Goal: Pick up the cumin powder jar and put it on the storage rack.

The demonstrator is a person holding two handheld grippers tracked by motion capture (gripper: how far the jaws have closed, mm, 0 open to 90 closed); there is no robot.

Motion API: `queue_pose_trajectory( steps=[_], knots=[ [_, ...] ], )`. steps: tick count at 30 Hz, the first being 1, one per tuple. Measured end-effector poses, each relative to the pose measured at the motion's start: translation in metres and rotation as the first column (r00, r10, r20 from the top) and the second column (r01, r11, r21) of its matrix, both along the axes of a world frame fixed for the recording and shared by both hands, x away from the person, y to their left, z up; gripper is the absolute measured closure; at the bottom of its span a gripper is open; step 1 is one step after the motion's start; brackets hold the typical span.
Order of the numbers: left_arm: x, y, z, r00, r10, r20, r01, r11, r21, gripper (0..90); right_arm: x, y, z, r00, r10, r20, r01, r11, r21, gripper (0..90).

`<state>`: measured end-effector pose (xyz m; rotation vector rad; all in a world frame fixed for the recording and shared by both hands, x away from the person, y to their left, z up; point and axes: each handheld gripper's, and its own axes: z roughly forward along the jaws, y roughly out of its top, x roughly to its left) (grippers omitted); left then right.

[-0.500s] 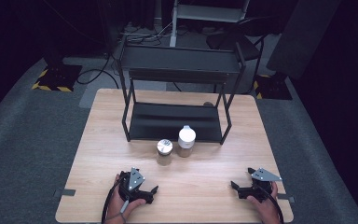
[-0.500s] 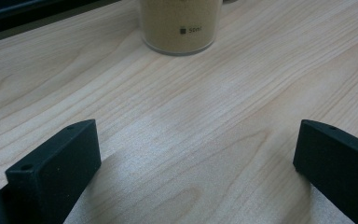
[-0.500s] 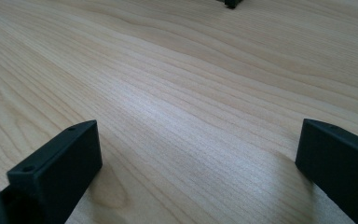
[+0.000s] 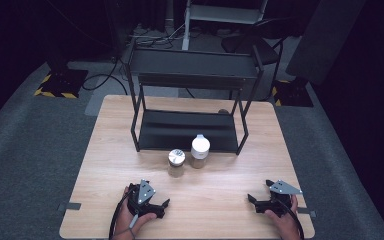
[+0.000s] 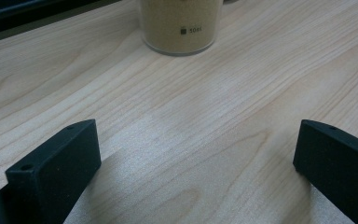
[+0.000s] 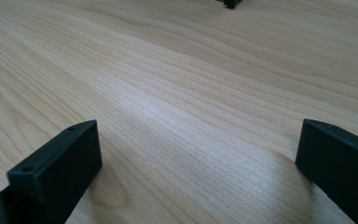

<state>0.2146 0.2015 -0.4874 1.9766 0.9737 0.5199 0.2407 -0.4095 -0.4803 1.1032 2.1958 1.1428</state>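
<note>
Both the left gripper (image 4: pixel 164 205) and the right gripper (image 4: pixel 253 201) rest on the pale wooden counter (image 4: pixel 100 165) near its front edge, jaws spread wide with nothing between them. The metal-lidded glass jar (image 4: pixel 176 163) and the white-lidded jar (image 4: pixel 200 151) stand side by side in front of the black two-tier metal rack (image 4: pixel 190 131), well apart from both grippers.

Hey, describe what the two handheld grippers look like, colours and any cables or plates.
Both are black. The left gripper and right gripper each carry a grey three-cornered plate on top and trail a black cable. Up close, the jaws are flat matt black blocks with small holes.
</note>
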Motion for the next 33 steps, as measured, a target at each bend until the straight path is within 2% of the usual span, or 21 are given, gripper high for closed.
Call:
queue_pose_trajectory(
  steps=[13, 20, 26, 29, 33],
  knots=[
    [-0.001, -0.001, 0.000, 0.9999, 0.012, 0.002, -0.012, 0.9999, -0.001, 0.4, 0.000, 0.000, 0.000, 1.0000, 0.000, -0.001, 0.000, 1.000, 0.000, 0.1],
    [0.002, -0.002, 0.004, 1.0000, 0.002, -0.002, -0.002, 0.9998, 0.017, 0.5, 0.000, 0.000, 0.000, 1.0000, 0.001, -0.001, -0.001, 1.000, 0.000, 0.1],
    [0.004, -0.001, 0.008, 0.9998, 0.002, 0.021, -0.002, 1.0000, -0.008, 0.9, 0.000, 0.000, 0.000, 1.0000, 0.001, 0.000, -0.001, 1.000, 0.000, 0.1],
    [0.007, 0.002, 0.011, 0.9995, -0.005, 0.031, 0.006, 0.9990, -0.045, 0.7, 0.000, 0.000, 0.000, 1.0000, 0.001, 0.000, -0.001, 1.000, 0.000, 0.1],
    [0.013, 0.002, 0.018, 0.9987, -0.013, 0.049, 0.017, 0.9977, -0.066, 0.6, 0.000, 0.000, 0.000, 1.0000, 0.001, 0.000, -0.001, 1.000, 0.000, 0.1]
  ],
)
